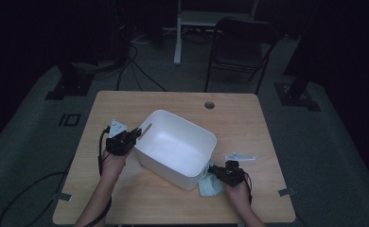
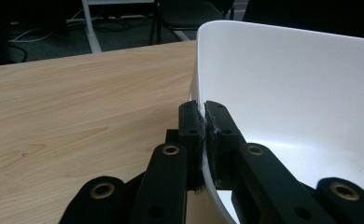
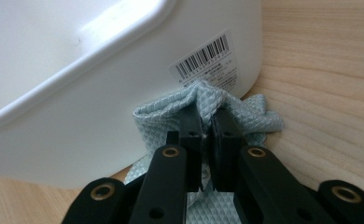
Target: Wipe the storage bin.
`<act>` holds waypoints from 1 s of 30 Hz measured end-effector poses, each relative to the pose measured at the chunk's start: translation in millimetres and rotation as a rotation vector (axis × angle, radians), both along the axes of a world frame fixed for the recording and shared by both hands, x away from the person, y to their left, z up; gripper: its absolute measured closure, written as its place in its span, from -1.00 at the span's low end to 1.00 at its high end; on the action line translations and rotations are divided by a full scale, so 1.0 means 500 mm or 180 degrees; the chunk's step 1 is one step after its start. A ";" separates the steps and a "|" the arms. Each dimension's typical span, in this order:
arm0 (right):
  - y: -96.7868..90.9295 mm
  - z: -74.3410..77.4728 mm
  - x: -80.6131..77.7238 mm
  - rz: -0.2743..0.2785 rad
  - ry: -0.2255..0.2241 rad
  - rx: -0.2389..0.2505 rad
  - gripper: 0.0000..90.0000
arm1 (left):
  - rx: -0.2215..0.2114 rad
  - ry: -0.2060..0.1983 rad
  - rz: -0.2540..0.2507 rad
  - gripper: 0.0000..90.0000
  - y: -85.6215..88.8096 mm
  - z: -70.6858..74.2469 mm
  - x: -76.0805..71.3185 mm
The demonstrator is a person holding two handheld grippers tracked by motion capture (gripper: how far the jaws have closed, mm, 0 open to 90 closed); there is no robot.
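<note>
A white plastic tub stands in the middle of the wooden table. My left gripper is shut on the tub's left rim, one jaw outside the wall and one inside. My right gripper is shut on a pale blue waffle-weave cloth, pinched into a bunch against the tub's outer wall just below a barcode label. In the high view the cloth lies at the tub's near right corner.
A small pale flat piece lies on the table just beyond my right hand. A round cable hole sits near the far edge. A dark folding chair and a white desk frame stand beyond the table.
</note>
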State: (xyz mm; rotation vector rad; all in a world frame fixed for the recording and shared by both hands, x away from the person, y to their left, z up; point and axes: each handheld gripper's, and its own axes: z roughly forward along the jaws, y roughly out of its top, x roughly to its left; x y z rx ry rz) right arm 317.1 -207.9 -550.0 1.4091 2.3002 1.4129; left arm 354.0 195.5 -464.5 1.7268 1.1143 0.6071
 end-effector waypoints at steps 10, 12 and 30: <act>0.005 0.050 -0.035 0.0074 -0.0339 0.0104 0.89 | 0.0006 0.0005 0.0010 0.91 -0.001 0.000 0.000; 0.003 0.044 -0.030 0.0074 -0.0306 0.0149 0.89 | 0.0007 0.0003 0.0020 0.91 -0.001 0.000 -0.001; 0.009 0.044 -0.045 0.0124 -0.0312 0.0191 0.89 | 0.0011 0.0014 0.0101 0.91 -0.007 0.000 -0.003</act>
